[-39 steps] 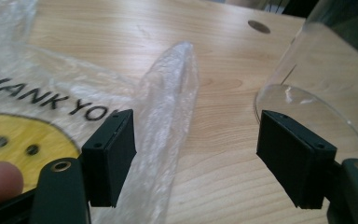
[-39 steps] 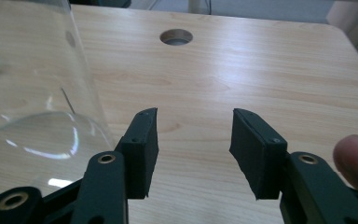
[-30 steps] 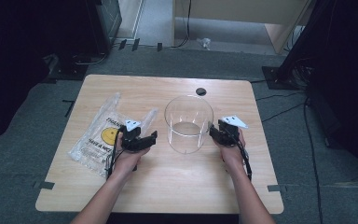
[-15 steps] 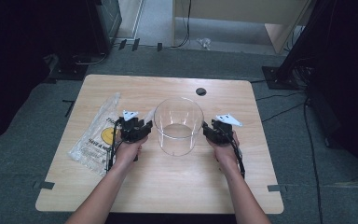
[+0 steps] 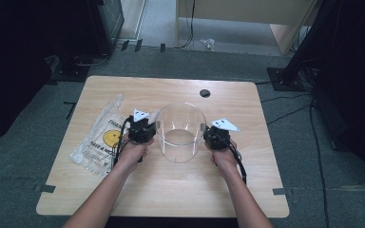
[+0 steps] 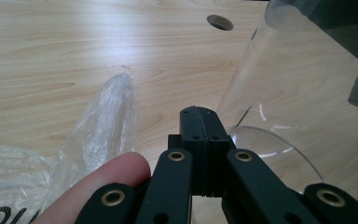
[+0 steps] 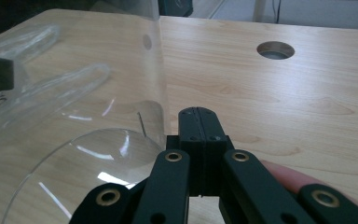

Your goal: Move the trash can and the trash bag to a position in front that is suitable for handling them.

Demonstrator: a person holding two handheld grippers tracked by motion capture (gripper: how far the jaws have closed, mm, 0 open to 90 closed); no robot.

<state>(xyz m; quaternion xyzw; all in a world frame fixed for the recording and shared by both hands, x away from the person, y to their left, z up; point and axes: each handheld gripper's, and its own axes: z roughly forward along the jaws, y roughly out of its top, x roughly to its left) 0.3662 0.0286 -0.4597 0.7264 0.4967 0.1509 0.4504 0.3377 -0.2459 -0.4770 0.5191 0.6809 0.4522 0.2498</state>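
Observation:
A clear plastic cylinder point(image 5: 180, 130), open at the top, stands on the wooden table point(image 5: 171, 190) between my two grippers. My left gripper point(image 5: 145, 128) sits close against its left wall and my right gripper point(image 5: 214, 135) against its right wall. Whether they press on it I cannot tell. In the left gripper view the jaws point(image 6: 199, 112) meet flat together beside the cylinder point(image 6: 307, 93). In the right gripper view the jaws point(image 7: 196, 113) are likewise together beside the cylinder point(image 7: 74, 93). Both pairs of jaws have just been closing, with nothing between them.
A crumpled clear plastic bag point(image 5: 100, 137) with a yellow smiley print lies on the table left of my left hand, its tip point(image 6: 107, 116) near the jaws. A round cable hole point(image 5: 205, 93) sits near the table's far edge. Dark furniture and cables surround the table.
Both hands and the cylinder have shifted left and a little toward the person. Both grippers now sit tighter against the cylinder's sides.

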